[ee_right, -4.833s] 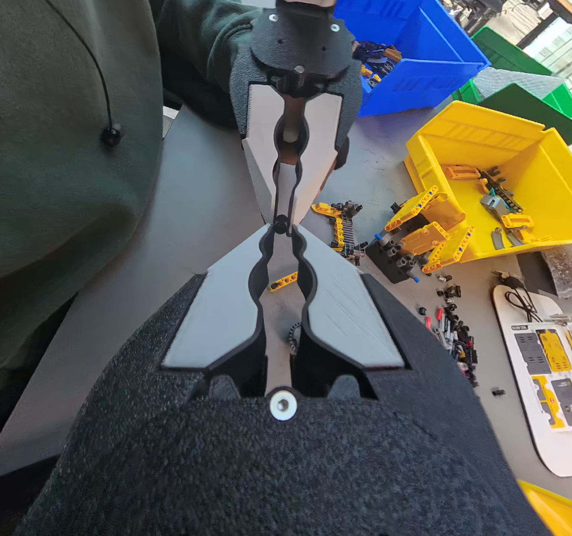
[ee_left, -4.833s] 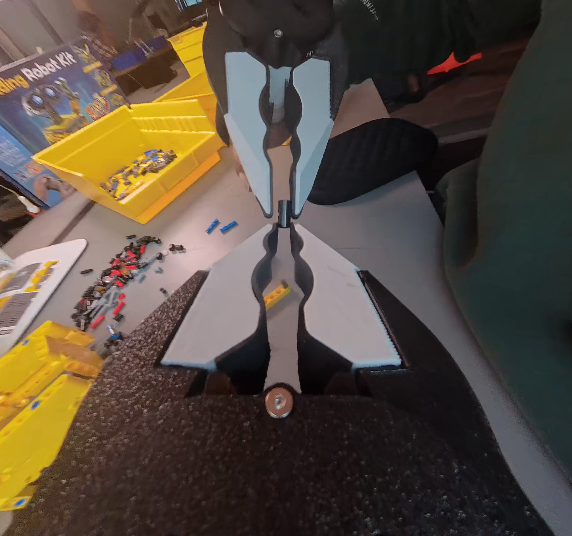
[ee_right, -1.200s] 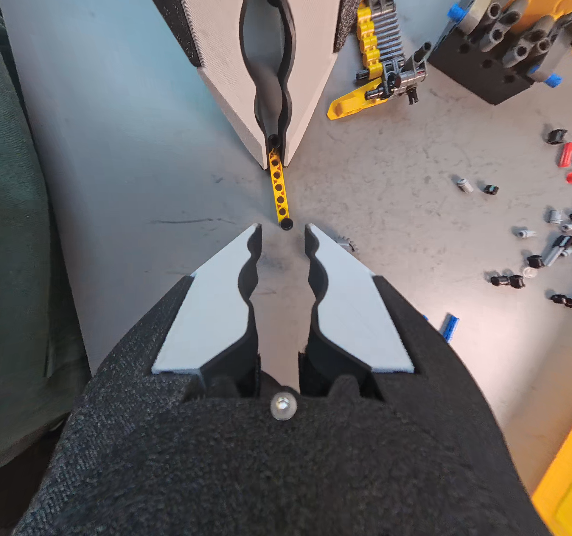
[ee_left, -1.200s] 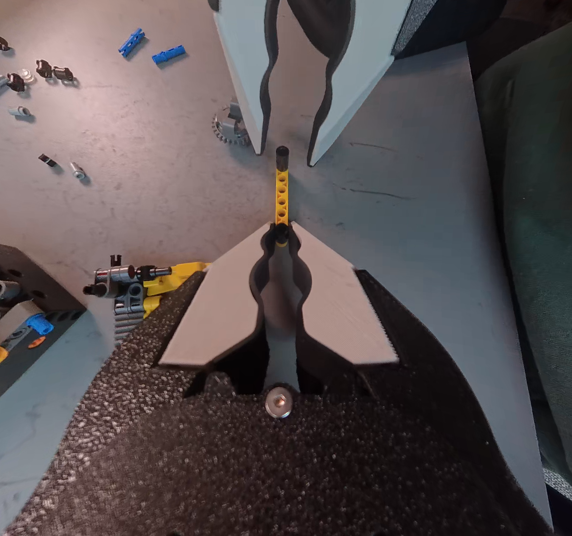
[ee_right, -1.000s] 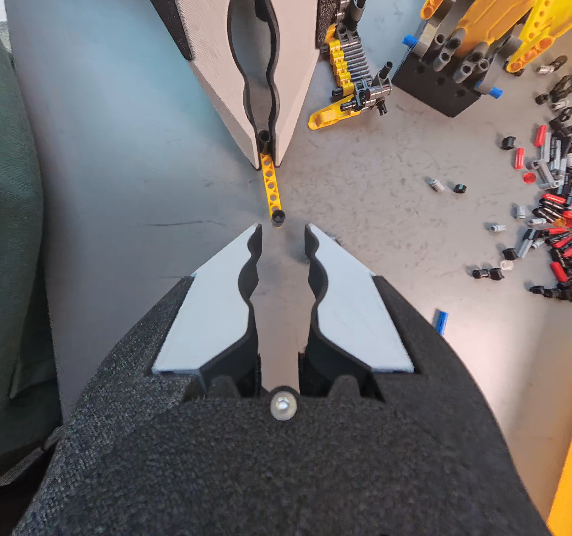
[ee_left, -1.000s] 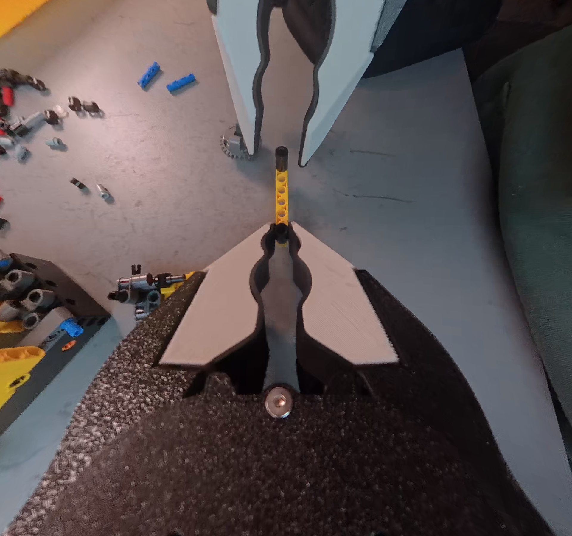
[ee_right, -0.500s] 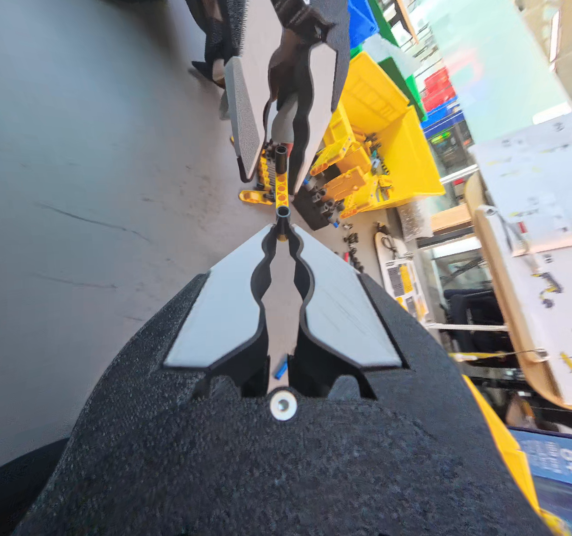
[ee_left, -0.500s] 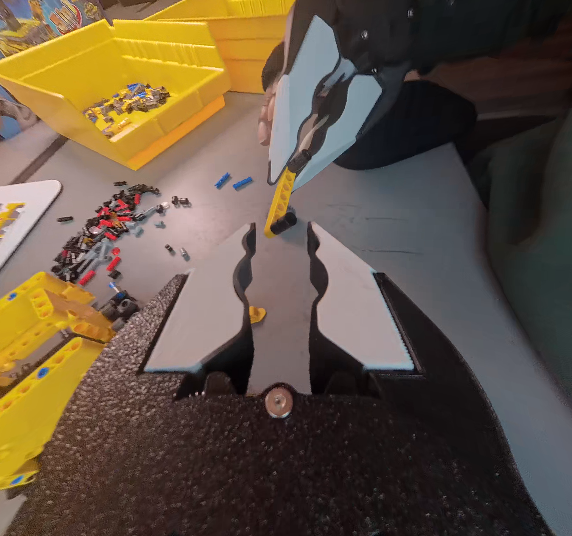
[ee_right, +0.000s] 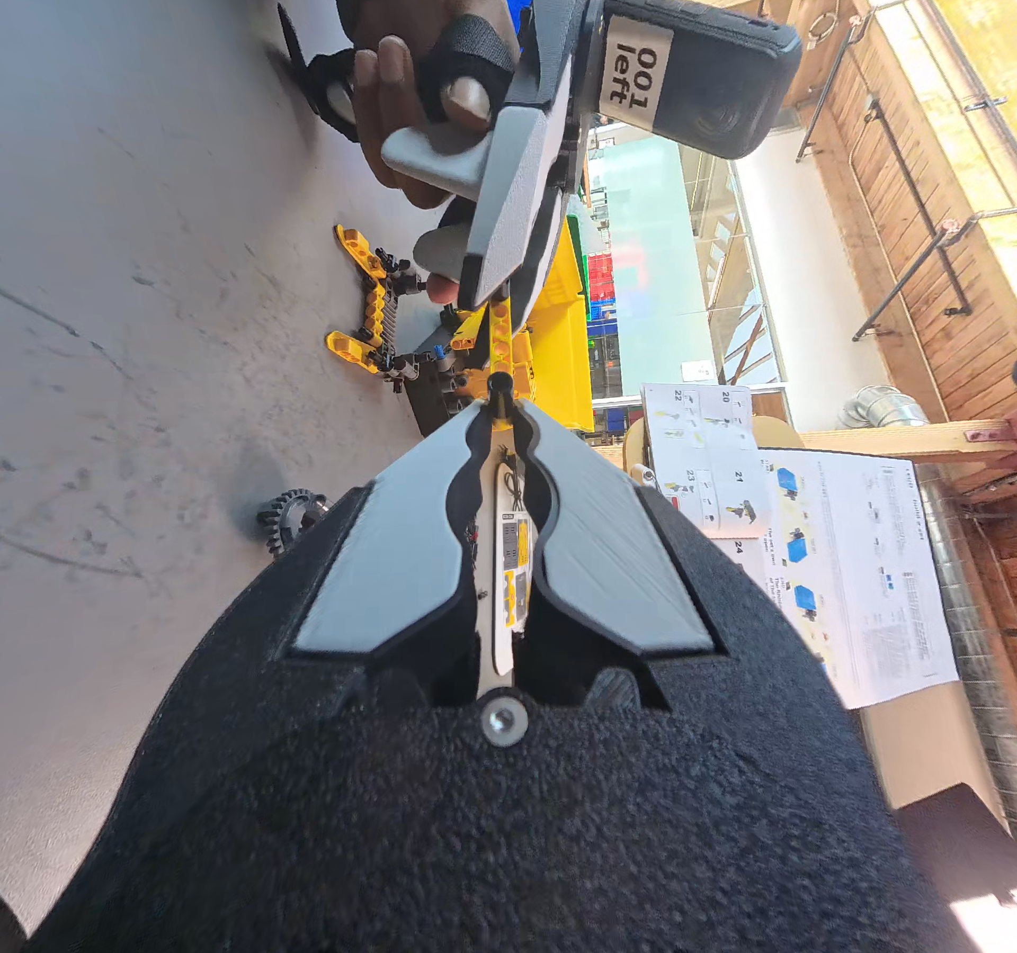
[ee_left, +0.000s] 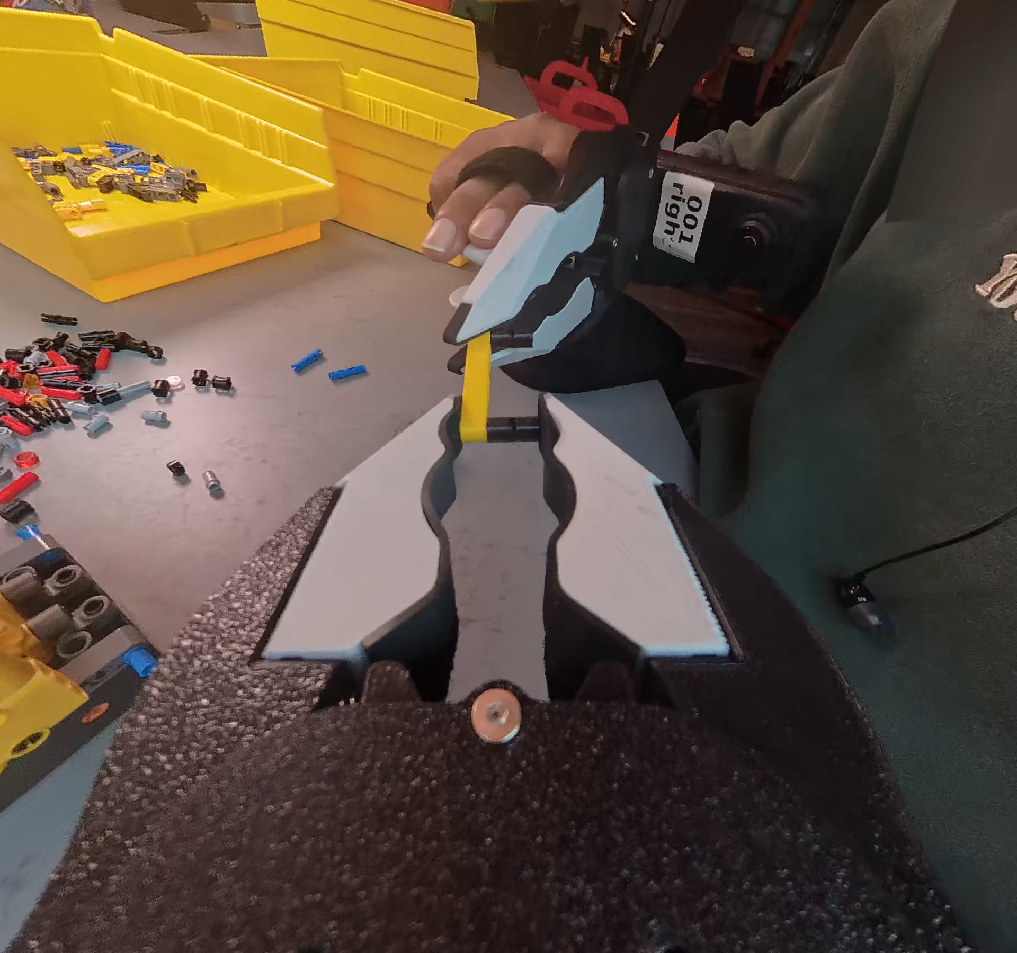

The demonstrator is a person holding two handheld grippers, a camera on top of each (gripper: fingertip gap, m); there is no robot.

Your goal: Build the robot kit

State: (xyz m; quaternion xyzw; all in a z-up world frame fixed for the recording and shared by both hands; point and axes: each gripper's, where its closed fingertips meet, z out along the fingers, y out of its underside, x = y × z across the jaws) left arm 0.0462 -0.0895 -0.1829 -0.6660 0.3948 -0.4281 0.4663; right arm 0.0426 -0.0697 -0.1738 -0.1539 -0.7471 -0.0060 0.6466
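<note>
Claw, right [ee_right: 499, 410]: pressed together on the near end of a yellow beam [ee_right: 499, 333], at a black pin [ee_right: 499, 388] set through that end. In the left wrist view this claw [ee_left: 498, 341] comes in from the upper right, turned on its side, with the beam [ee_left: 474, 397] hanging down from its tips.

Claw, left [ee_left: 498, 420]: spread. The beam's lower end, with a second black pin [ee_left: 510, 424] sticking out sideways, sits between its tips. The beam lies close against the left fingertip [ee_left: 446, 420] and the pin reaches to the right one; contact cannot be confirmed. In the right wrist view the left claw [ee_right: 495, 291] straddles the far end of the beam.

Beam is held in the air above the grey table [ee_left: 264, 464].

Surroundings, left wrist view: yellow bin [ee_left: 165, 178] with small parts at the far left; loose red, black and grey parts [ee_left: 60, 376] on the table; two blue pins [ee_left: 327, 366] nearer the claws.

Surroundings, right wrist view: yellow and black assembly [ee_right: 374, 321] on the table beyond the claws; grey gear [ee_right: 289, 514] just beside the right claw; instruction sheets [ee_right: 798, 552] to the right.
</note>
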